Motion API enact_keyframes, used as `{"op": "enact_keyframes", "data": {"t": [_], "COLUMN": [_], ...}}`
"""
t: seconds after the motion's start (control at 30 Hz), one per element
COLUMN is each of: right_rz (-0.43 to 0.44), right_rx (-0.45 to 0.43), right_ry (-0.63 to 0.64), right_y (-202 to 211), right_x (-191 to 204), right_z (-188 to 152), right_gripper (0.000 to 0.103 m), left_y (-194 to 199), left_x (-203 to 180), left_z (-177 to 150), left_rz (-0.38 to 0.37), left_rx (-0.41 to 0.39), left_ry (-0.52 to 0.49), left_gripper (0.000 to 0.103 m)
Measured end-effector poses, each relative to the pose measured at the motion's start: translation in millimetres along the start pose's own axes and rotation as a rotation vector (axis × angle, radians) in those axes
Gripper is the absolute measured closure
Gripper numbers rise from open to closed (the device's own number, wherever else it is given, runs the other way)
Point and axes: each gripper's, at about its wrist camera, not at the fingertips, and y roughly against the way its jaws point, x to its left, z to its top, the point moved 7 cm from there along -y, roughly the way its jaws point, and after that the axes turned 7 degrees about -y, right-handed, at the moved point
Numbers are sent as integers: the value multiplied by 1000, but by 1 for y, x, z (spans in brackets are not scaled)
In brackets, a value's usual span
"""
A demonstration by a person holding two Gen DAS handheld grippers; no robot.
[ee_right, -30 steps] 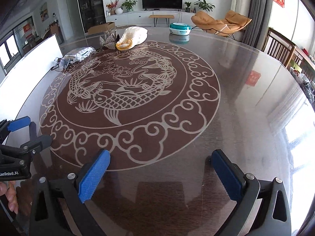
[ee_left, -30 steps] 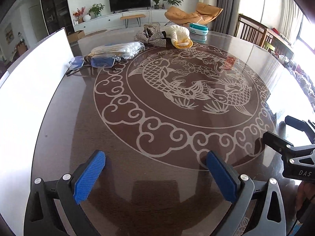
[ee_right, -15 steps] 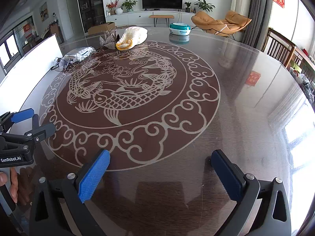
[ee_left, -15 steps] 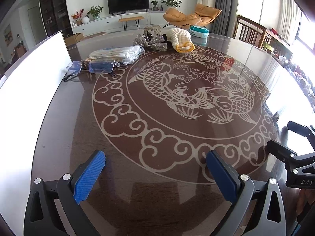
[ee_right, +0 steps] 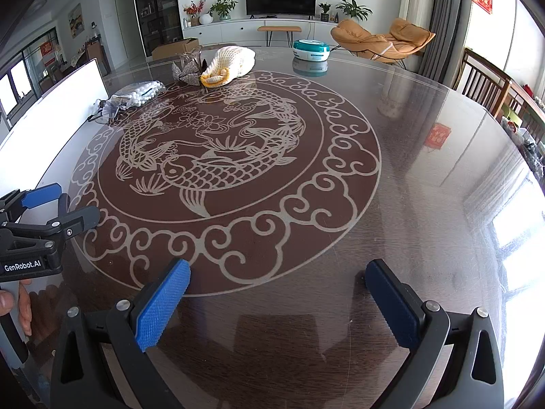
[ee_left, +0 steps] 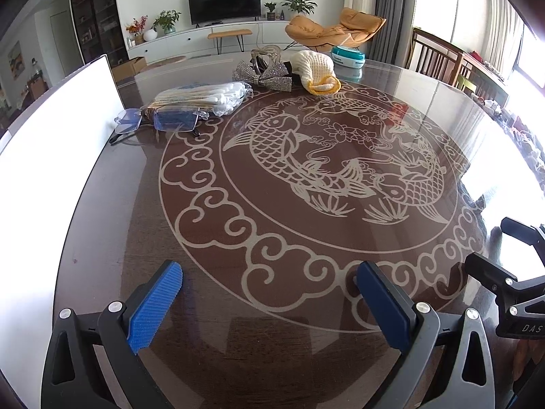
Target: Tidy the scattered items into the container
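well beyond left gripper (ee_left: 269, 301), glasses (ee_left: 160, 121)

On the tabletop (ee_left: 306, 306), seen from the left wrist, the glasses (ee_left: 160, 122) lie at ten o'clock with the bag of cotton swabs (ee_left: 204, 97) touching just behind them. The bow (ee_left: 264, 76) and knitted pouch (ee_left: 316, 71) sit side by side at twelve, the bow on the left. The round box (ee_left: 347, 56) lies behind the pouch toward one o'clock.
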Motion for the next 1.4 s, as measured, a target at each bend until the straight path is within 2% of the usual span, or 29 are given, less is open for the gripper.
{"op": "enact_keyframes", "data": {"t": [0.77,1.0,1.13,1.4], "right_rz": [-7,-2,10,59], "right_rx": [0,3,5,9], "right_ry": [1,-2,13,83], "right_y": [-1,-3,-22,-89], "right_x": [0,1,15,69], "right_z": [-1,2,25,110], "right_gripper": [0,0,0,0], "left_y": [-1,-12,-14,-13], "left_x": [1,38,42,42], "left_z": [1,11,11,11], "left_rz": [-10,6,16,16], "left_rx": [-1,2,2,3], "left_ry": [-12,22,31,31], "left_gripper": [0,0,0,0]}}
